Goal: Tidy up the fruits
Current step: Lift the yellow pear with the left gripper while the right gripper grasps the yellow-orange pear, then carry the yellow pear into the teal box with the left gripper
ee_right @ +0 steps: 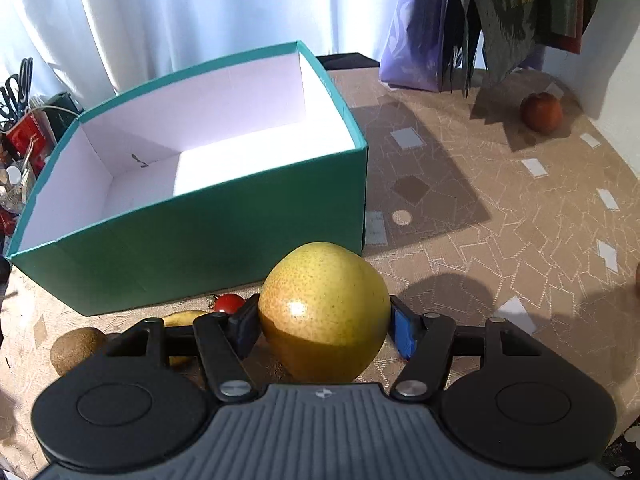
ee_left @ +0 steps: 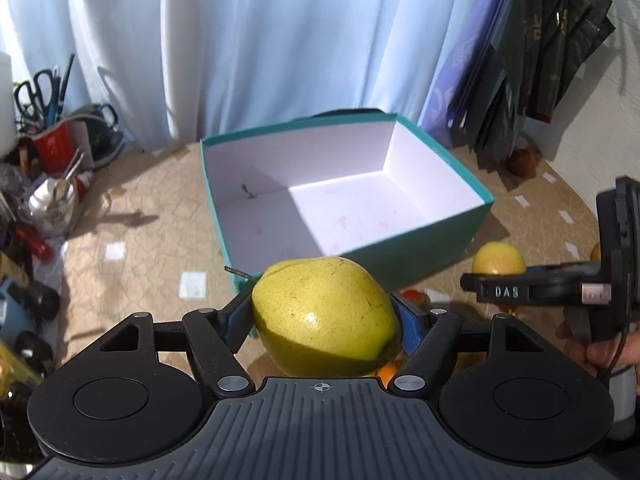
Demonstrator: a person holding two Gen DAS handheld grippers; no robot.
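Both tongs are clamped on fruit: left tongs [ee_left: 324,320] grip a green pear [ee_left: 324,316], right tongs [ee_right: 324,330] a yellow pear [ee_right: 324,312]. Each pear hangs just before the open teal box [ee_right: 200,236] on the counter [ee_right: 500,216].

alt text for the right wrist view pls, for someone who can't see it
The right hand-held gripper grips a yellow pear just in front of an open teal box with an empty white interior, on a tan patterned tablecloth. A cherry tomato and a kiwi lie lower left; a reddish fruit sits far right.
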